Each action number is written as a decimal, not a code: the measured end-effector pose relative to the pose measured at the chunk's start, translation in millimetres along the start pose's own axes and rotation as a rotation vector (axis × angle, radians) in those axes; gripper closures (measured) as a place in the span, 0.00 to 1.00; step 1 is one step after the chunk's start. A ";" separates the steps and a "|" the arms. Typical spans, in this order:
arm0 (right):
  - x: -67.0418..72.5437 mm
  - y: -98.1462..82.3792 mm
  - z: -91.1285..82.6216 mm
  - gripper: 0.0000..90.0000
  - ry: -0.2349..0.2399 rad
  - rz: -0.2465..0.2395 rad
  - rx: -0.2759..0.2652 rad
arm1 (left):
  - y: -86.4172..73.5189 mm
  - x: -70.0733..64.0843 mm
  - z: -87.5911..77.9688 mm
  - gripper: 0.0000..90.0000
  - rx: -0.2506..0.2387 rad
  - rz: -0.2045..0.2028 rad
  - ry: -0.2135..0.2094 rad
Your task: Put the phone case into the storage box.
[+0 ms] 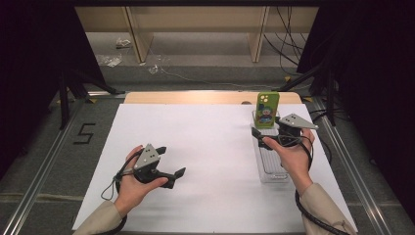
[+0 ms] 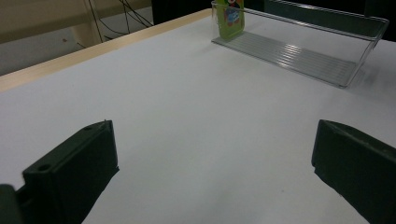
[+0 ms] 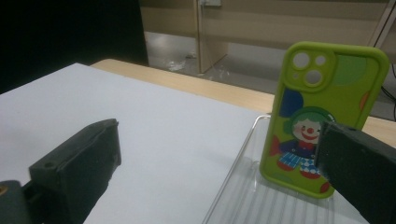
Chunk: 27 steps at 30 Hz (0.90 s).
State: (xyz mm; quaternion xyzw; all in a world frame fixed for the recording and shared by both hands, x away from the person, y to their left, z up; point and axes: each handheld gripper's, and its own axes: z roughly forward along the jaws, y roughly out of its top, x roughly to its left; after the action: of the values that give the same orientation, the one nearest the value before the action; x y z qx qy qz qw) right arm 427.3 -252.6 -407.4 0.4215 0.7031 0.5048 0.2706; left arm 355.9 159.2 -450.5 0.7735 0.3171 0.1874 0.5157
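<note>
Right gripper (image 1: 268, 135) sits right of centre in high view, jaws spread wide, nothing pinched, hovering over clear plastic tray (image 1: 272, 169). In its own view, right jaw overlaps lower right edge of green phone case (image 3: 322, 112); can't tell if touching. Case has clown print, stands upright at tray's far end, upper right of high view. Left gripper (image 1: 172, 164) lower left, jaws also wide apart, empty, low over white table sheet (image 1: 205, 147), well apart from tray.
</note>
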 end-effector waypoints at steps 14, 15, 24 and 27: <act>4.7 -4.2 -7.0 0.02 0.035 -0.002 0.010 | 0.1 0.1 -0.3 0.00 -0.001 -0.003 0.001; 5.1 -4.4 -7.5 0.02 0.039 -0.003 0.009 | 0.1 0.2 -0.4 0.00 -0.001 -0.003 0.000; 7.7 -6.8 -12.6 0.02 0.061 -0.010 0.017 | 0.2 0.1 -0.3 0.00 -0.001 -0.003 0.001; 8.2 -7.5 -14.3 0.02 0.067 -0.012 0.019 | 0.3 0.2 -0.4 0.00 -0.002 -0.001 0.001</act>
State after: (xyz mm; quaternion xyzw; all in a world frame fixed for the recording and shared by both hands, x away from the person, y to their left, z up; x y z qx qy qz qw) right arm 409.3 -253.4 -409.1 0.4028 0.7190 0.5103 0.2458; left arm 355.8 159.5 -450.1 0.7729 0.3174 0.1879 0.5163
